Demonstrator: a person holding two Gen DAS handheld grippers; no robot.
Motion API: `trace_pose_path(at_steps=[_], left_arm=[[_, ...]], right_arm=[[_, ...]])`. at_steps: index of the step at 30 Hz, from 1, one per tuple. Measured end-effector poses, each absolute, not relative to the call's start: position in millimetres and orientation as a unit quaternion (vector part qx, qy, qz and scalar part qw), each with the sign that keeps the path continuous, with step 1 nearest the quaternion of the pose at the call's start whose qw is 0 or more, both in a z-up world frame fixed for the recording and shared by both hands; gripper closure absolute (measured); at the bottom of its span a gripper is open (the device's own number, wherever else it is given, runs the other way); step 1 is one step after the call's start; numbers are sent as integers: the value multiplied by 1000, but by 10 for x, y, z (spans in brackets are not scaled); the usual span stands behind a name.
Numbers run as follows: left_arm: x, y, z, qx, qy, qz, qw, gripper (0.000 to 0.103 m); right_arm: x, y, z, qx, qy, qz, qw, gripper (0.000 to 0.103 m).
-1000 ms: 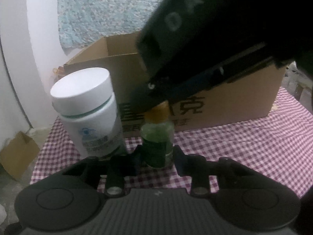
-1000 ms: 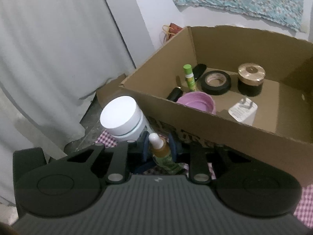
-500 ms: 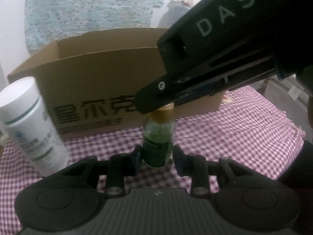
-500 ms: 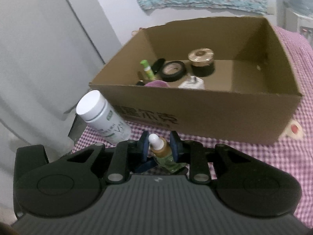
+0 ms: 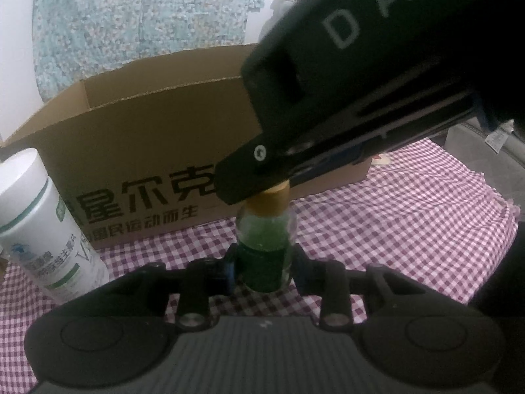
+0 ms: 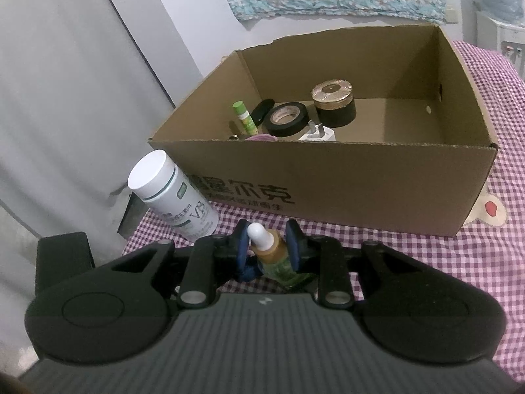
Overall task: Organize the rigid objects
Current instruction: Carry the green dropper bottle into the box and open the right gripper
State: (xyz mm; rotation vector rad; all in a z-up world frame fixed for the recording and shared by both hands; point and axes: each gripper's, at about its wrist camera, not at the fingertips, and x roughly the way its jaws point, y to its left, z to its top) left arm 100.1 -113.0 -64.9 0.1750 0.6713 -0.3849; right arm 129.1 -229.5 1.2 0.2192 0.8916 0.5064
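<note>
Between the blue pads of both tools stands the small green dropper bottle (image 5: 264, 256), upright on the checked cloth of the counter (image 5: 410, 216), its long axis vertical and its white nipple tip uppermost. The left tool (image 5: 262, 267) holds it low on the glass body, narrow, one pad at 9 o'clock and the other at 3 o'clock of the bottle. The right tool (image 6: 267, 244) is nearly shut on the amber collar and white nipple, reaching in from above; in the left wrist view its black body crosses the frame from 2 o'clock down onto the cap. Both hands are thus on the bottle at once, the right on top, the left at the base. From the bottle, the open cardboard box (image 6: 328, 177) lies at 12 o'clock, just behind it, its near wall taller than the bottle; the coming move seems to turn on lifting the bottle straight up along its axis before carrying it over that wall. A white supplement jar (image 6: 170, 193) stands at about 10 o'clock, near but apart. Inside the box lie a roll of black tape (image 6: 287, 120), a gold-lidded jar (image 6: 333, 101) and a green stick (image 6: 244, 116).
</note>
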Motion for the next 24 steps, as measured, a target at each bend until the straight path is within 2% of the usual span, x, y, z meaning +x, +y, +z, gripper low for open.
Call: trace_pose_path(at_steps=[6, 17, 24], left_arm=[[912, -1144, -443, 88, 314, -185, 927, 70], [865, -1128, 429, 83, 252, -178, 948, 70], [1216, -1230, 718, 76, 257, -190, 944, 70]], right_arm=[[1204, -2312, 202, 105, 405, 254, 872, 80], [1173, -2313, 1057, 71, 303, 306, 900, 80], [1593, -2508, 1360, 81, 302, 315, 896, 80]])
